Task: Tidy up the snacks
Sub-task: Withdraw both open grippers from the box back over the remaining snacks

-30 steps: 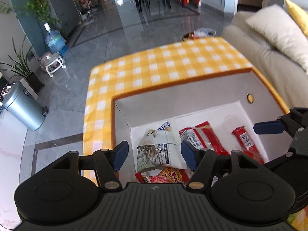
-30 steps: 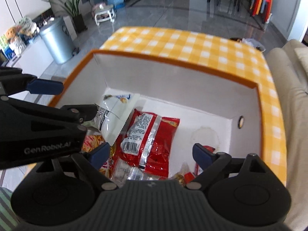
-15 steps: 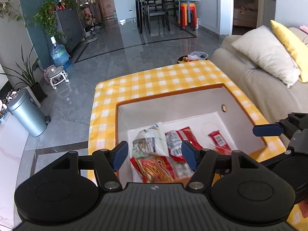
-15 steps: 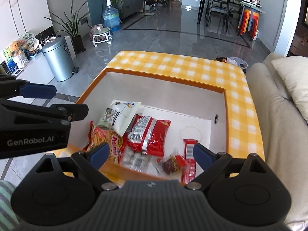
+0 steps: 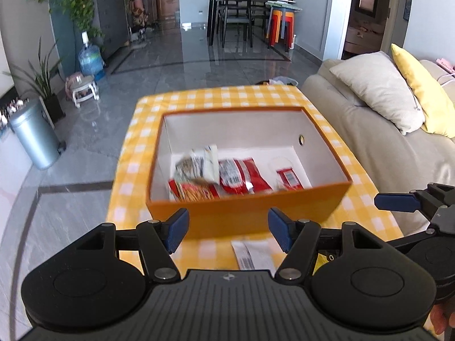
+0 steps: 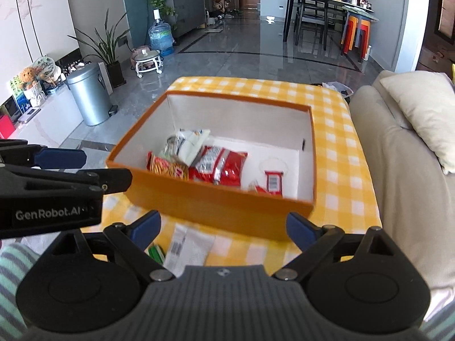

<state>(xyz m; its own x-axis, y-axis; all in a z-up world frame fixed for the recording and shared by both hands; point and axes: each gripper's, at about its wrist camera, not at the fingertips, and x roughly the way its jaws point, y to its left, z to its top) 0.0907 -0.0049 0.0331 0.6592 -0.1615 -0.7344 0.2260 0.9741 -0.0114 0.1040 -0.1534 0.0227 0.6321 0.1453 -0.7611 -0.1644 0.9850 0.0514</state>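
Left wrist view | left tongs [image 5: 229, 228] spread, empty | facing orange box [image 5: 250, 213]

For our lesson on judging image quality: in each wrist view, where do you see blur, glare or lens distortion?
Left wrist view: the snack packets in the orange box are motion-smeared, print unreadable; the left gripper stays sharp; window light glares off the glossy floor. Right wrist view: the box's near edge and the white packet on the checked cloth are blurred; fisheye bends the wall lines at the left.
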